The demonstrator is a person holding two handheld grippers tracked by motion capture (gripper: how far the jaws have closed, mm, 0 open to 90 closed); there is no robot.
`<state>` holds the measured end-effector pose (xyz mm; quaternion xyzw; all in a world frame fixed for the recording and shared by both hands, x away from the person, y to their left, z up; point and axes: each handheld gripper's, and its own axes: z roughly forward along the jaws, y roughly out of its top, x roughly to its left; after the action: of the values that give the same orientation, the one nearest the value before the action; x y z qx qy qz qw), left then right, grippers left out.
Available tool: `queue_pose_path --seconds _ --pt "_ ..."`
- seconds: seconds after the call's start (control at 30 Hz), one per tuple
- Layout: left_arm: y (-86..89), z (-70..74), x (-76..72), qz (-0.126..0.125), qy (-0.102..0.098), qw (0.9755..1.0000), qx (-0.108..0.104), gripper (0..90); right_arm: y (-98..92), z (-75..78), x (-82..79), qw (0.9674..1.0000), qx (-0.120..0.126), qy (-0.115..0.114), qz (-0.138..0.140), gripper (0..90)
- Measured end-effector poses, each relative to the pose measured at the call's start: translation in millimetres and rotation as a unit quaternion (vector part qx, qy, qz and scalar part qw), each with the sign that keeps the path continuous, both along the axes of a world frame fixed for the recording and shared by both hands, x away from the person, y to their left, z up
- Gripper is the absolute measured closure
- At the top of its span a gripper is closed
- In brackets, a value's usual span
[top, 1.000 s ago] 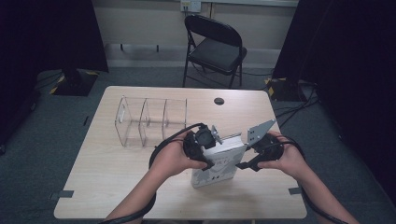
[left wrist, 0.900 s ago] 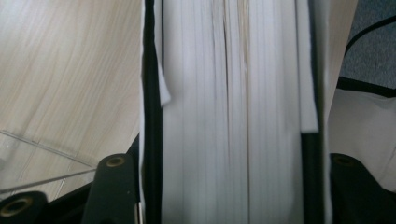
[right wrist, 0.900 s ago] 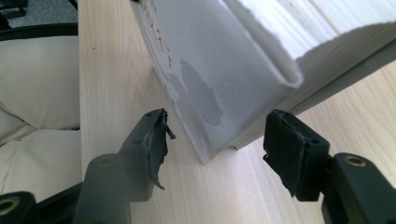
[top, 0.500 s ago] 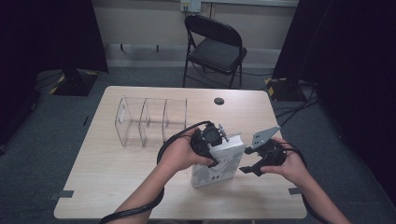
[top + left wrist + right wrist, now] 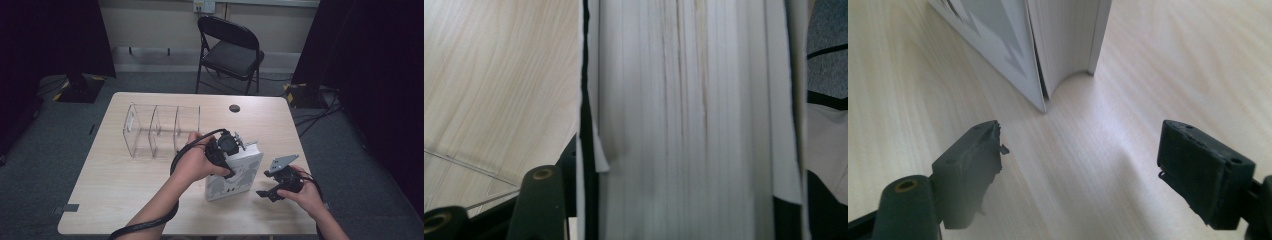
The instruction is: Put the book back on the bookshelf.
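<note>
On the pale wooden table, a book stands before a folding chair.

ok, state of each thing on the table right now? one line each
book: upright on the table, clamped at its top edge
left tongs: shut on book
right tongs: open, nothing between them, jaws have just been opening, low beside the book
clear divider rack: upright, compartments empty
folding chair: unfolded, unoccupied, beyond the table

Book upright on table, divider rack behind-left.
</note>
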<state>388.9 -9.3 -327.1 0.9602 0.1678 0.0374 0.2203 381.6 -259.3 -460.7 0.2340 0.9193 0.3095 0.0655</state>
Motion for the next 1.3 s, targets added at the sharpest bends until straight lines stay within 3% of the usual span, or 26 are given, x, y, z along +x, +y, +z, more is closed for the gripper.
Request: queue_pose_path --seconds 0.13,0.23,0.37,0.43,0.53,0.93,1.03,1.2,1.23,1.3 --pt "-0.6 0.1 1.1 -0.001 0.0 1.0 0.004 41.4 -1.3 -10.8 -2.7 1.0 0.0 -0.006 -0.007 16.0" --pt "-3.6 -0.6 0.9 -0.006 -0.01 0.9999 0.002 40.0 -3.0 -17.6 -4.6 0.9998 0.003 -0.01 -0.015 15.8" --pt "-7.2 -0.6 2.9 -0.007 0.001 1.0 0.003 39.5 -6.4 -27.3 -7.4 0.9994 0.009 -0.02 -0.027 14.6" --pt "-7.8 -1.1 3.6 -0.003 0.004 1.0 0.004 39.3 -7.4 -28.1 -8.9 0.9992 0.014 -0.022 -0.03 14.5" --pt "-9.1 -0.7 3.9 -0.015 0.004 0.9997 0.019 39.4 -7.5 -29.2 -10.0 0.9989 0.018 -0.025 -0.034 14.0" --pt "-12.2 -0.9 -0.3 -0.008 -0.002 0.9994 0.035 43.7 -10.6 -38.1 -15.2 0.995 0.063 -0.052 -0.057 13.3" --pt "-13.5 0.2 1.4 -0.006 0.01 0.9988 0.048 45.0 -11.2 -39.4 -15.7 0.9943 0.07 -0.055 -0.059 13.3" --pt "-13.7 0.8 0.9 0.016 0.028 0.9986 0.043 47.5 -11.1 -39.4 -15.8 0.9942 0.07 -0.055 -0.06 13.3" --pt "-13.4 4.2 1.9 0.015 0.036 0.998 0.05 49.5 -11.1 -39.3 -15.9 0.9942 0.07 -0.054 -0.061 13.2" --pt "-13.9 4.3 0.3 0.026 0.037 0.9978 0.049 51.2 -11.1 -39.4 -15.7 0.9942 0.07 -0.055 -0.06 13.2"
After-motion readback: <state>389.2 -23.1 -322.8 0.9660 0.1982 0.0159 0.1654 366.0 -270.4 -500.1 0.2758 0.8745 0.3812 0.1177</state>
